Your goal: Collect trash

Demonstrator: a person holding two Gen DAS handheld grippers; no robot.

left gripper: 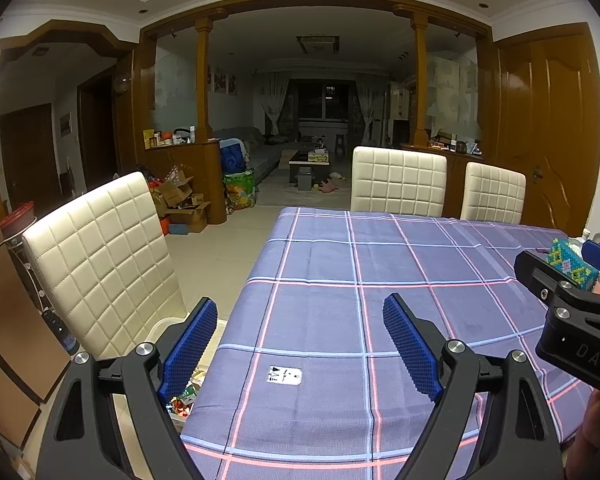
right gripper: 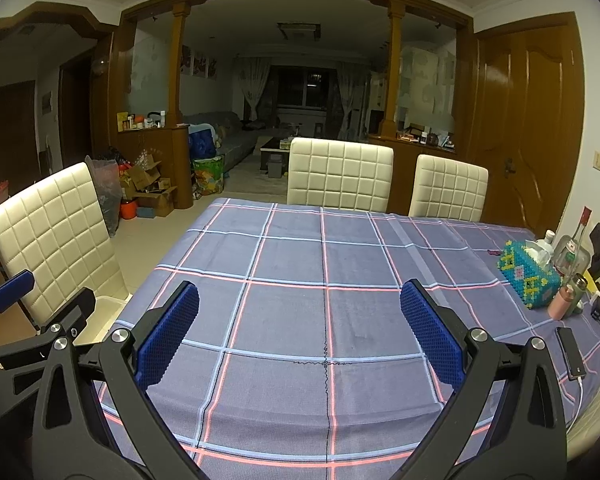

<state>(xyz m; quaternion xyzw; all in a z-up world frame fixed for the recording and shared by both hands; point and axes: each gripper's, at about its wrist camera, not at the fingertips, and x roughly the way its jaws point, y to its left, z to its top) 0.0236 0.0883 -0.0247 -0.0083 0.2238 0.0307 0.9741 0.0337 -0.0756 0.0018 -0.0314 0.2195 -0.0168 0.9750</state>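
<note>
I hold both hand-held grippers, left and right, wide and empty over the worktop. Trash sits in the bin, near left; I'd check the worktop for remaining scraps.

Counting what's showing: three cream quilted chairs sitting around one plaid table, one beaded tissue box at 3 o'clock, one phone charging, two open grippers.
</note>
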